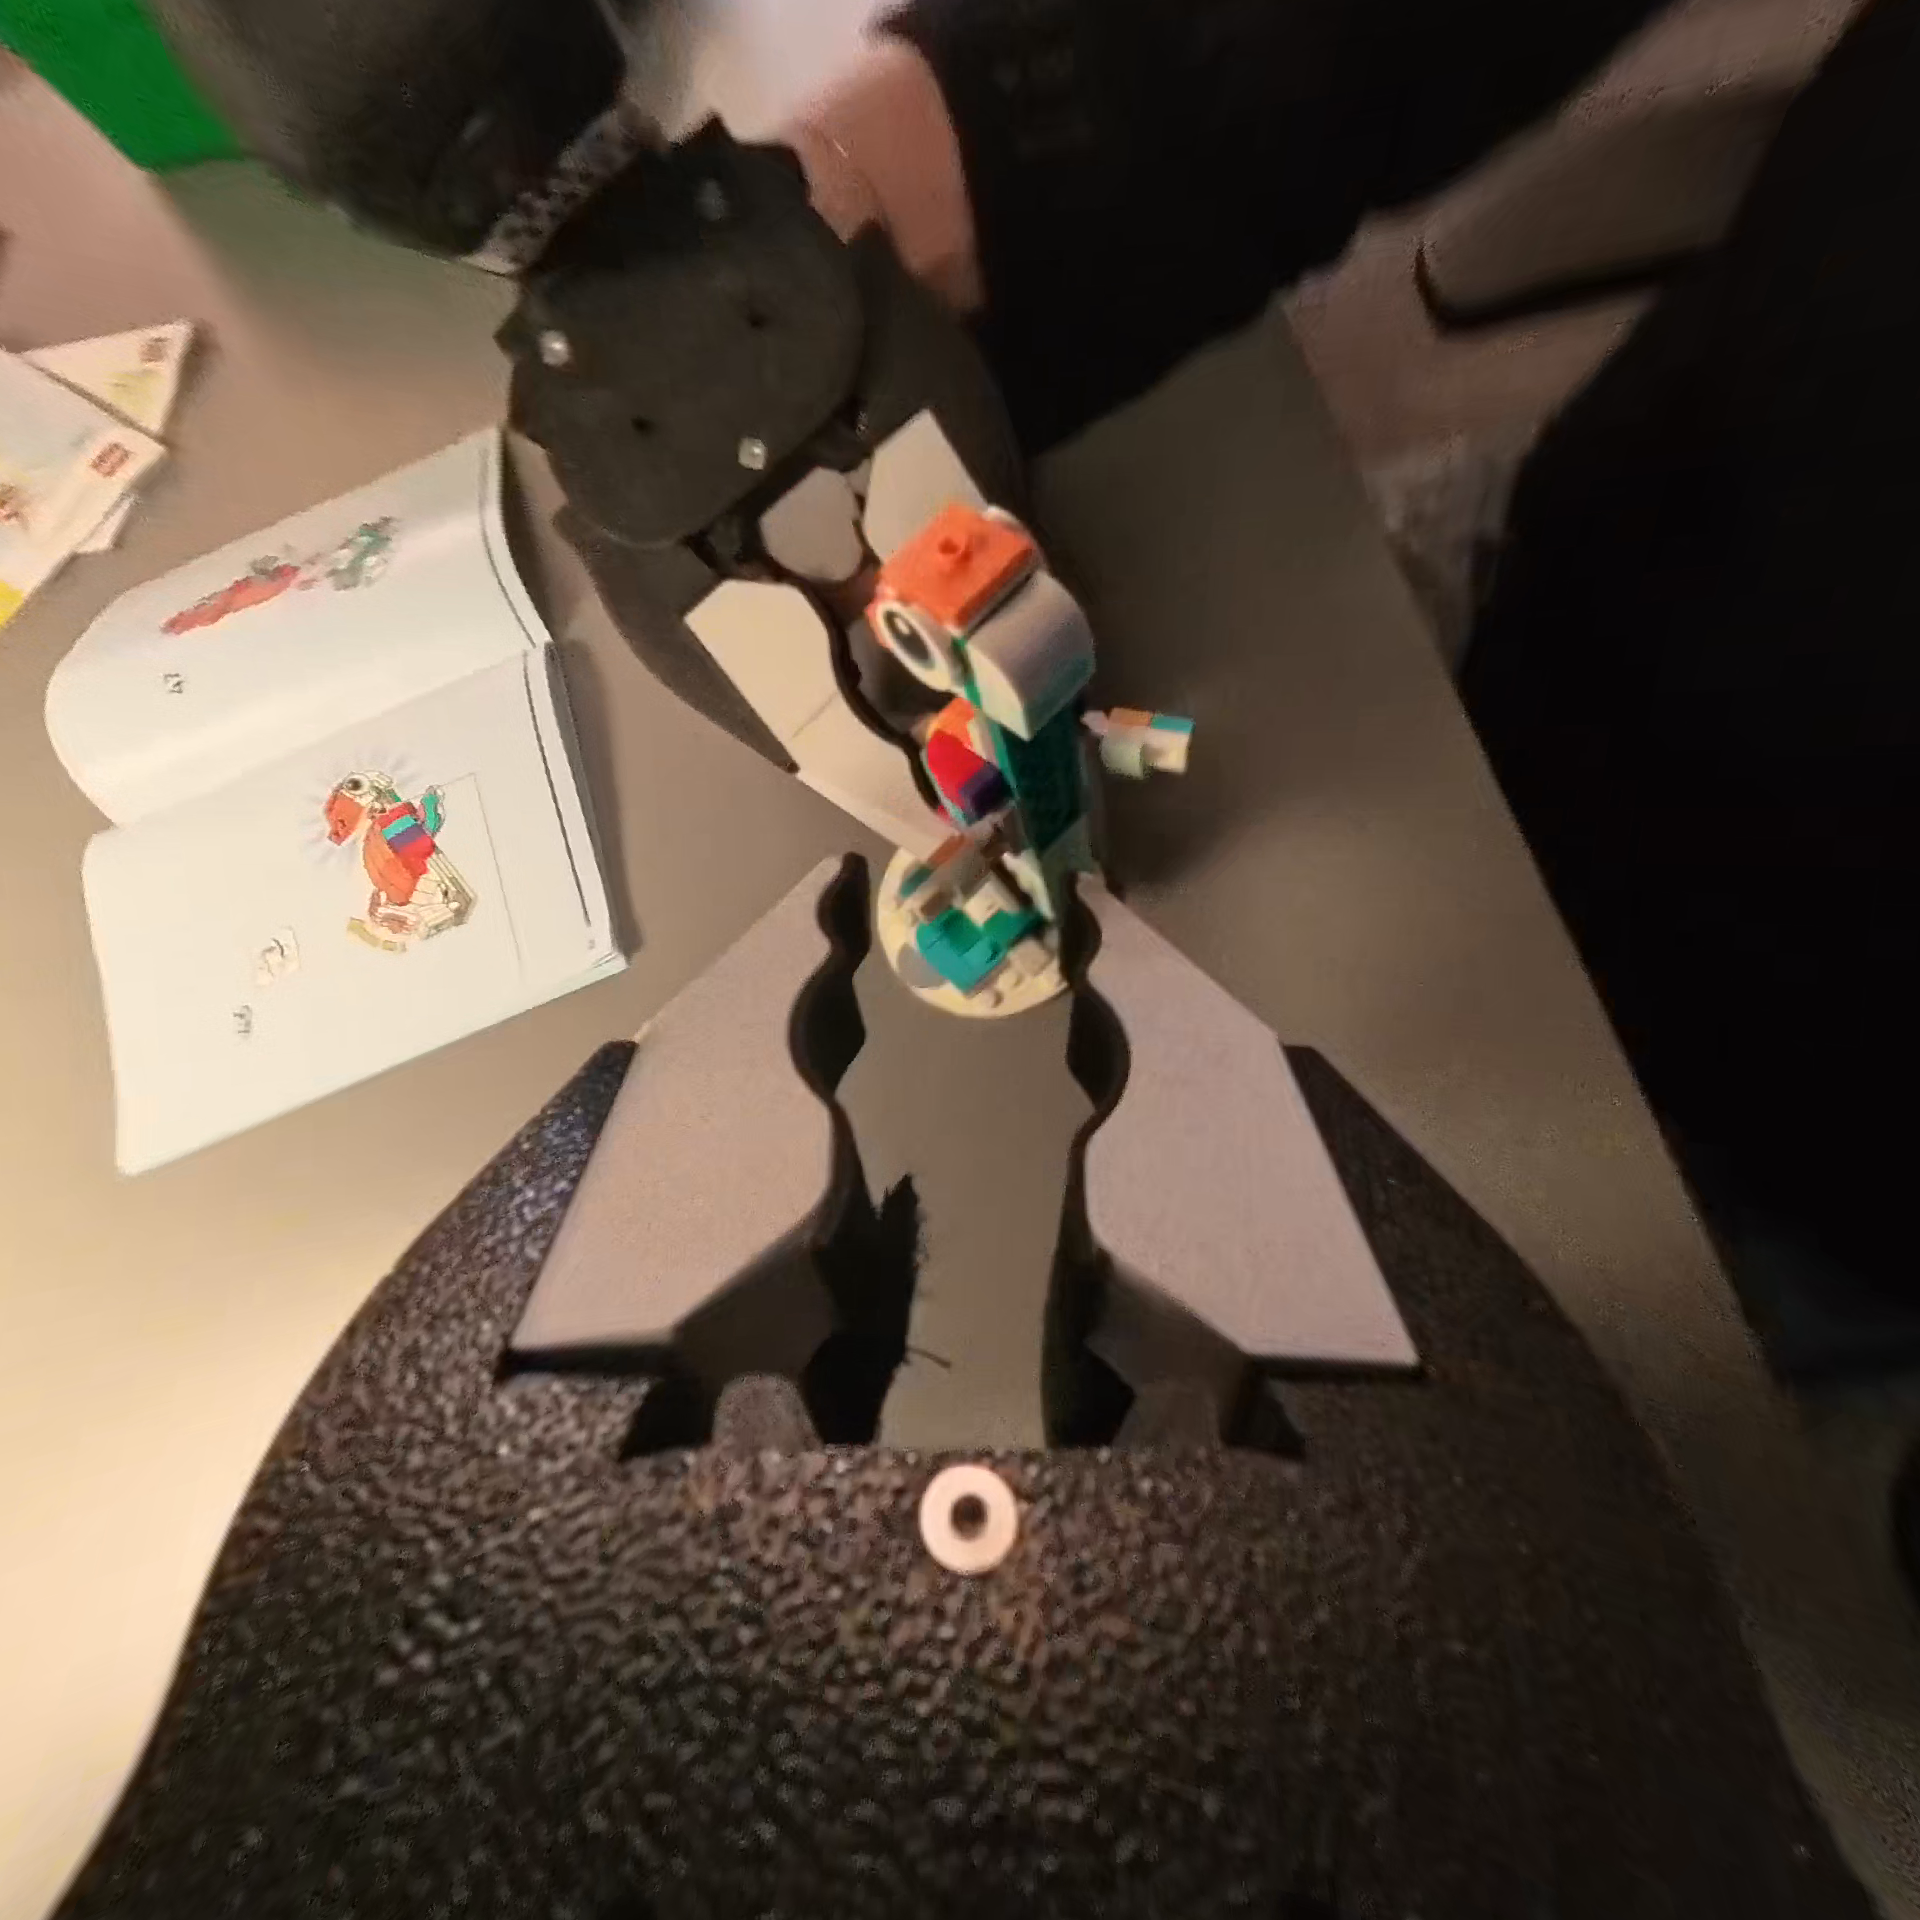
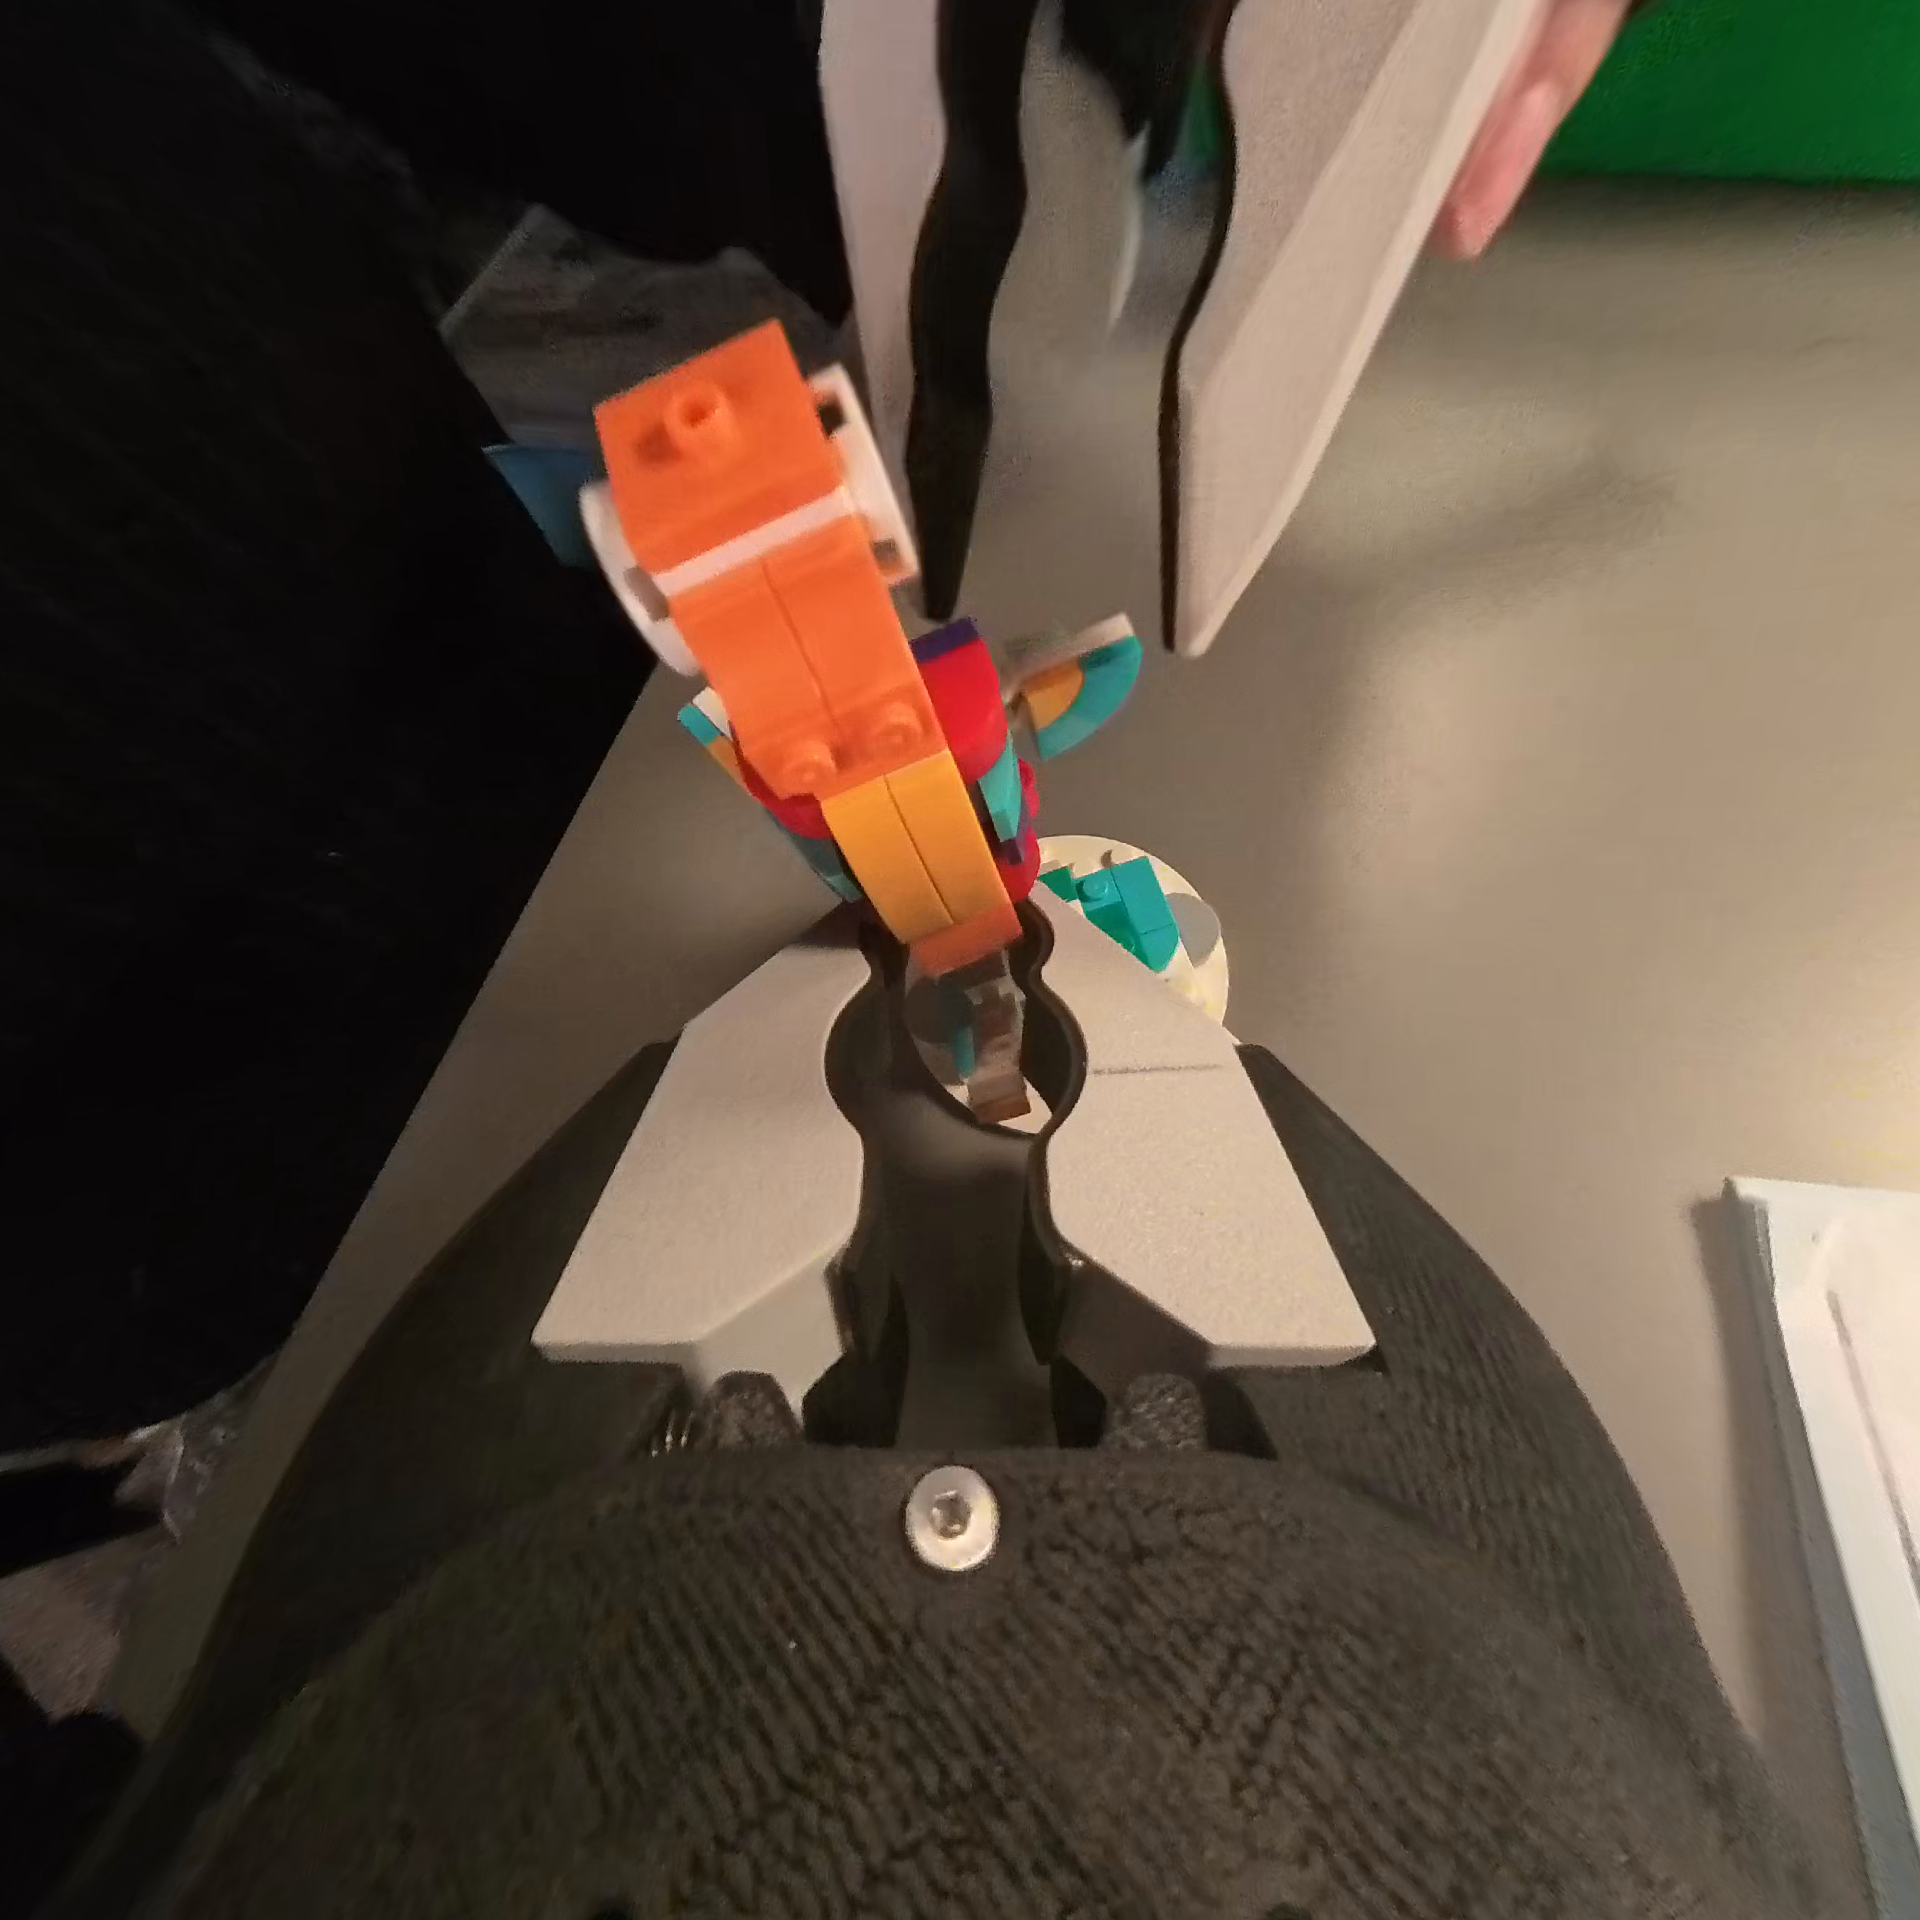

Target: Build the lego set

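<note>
**Model nearly built, gripped low by right jaws**

Looks close to finished: orange head with eye, red and teal body, small side fins and a round pale base all joined into one upright model [image 1: 982, 748], much like the figure printed on the open booklet [image 1: 332, 810] lying on the table [image 1: 1226, 644] to the left. No loose bricks visible in either view, so probably little left beyond a last press or a check against the page; hidden pieces cannot be ruled out.

Right gripper [image 2: 956, 935] closed on the model's lower front, the orange-yellow curved strip pinched between the tips, with the base showing through the gap behind them. Model tilted, head leaning toward the table edge and the dark clothing beyond.

Left gripper [image 1: 966, 904] open, jaws spread to either side of the round base, near it but not clamping; contact at the right tip too blurred to judge. From the right wrist view, the same jaws hang apart just beyond the head.
</note>
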A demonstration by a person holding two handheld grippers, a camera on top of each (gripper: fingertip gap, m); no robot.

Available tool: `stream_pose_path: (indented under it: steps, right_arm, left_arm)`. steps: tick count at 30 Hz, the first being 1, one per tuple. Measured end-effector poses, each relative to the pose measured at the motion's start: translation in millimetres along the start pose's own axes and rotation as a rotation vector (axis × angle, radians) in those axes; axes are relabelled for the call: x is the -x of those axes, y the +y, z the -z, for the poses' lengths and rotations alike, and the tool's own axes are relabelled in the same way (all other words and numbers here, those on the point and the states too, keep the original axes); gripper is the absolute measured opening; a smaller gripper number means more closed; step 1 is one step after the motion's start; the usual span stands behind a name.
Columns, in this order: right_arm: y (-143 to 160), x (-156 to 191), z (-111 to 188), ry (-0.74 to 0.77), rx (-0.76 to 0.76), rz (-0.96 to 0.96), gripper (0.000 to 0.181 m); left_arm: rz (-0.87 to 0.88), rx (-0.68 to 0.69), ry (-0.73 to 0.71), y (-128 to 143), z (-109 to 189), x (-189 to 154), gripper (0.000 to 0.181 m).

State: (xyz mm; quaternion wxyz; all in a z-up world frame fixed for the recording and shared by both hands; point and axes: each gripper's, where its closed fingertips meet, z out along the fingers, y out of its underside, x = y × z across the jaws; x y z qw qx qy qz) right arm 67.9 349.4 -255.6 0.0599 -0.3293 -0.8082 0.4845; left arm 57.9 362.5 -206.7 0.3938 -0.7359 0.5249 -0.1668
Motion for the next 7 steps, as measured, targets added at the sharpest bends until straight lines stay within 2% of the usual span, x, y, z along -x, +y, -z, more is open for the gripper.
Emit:
stream_pose_path:
  steps: [4,7]
  right_arm:
    - [0,0,-1,-0.014,0.011,0.010,0.018]
    - [-1,-1,-1,-0.017,0.010,0.015,0.018]
  left_arm:
    - [-0.111,0.219,0.111,8,-1,0,0.028]
    - [-0.160,0.297,0.159,12,-5,-3,0.026]
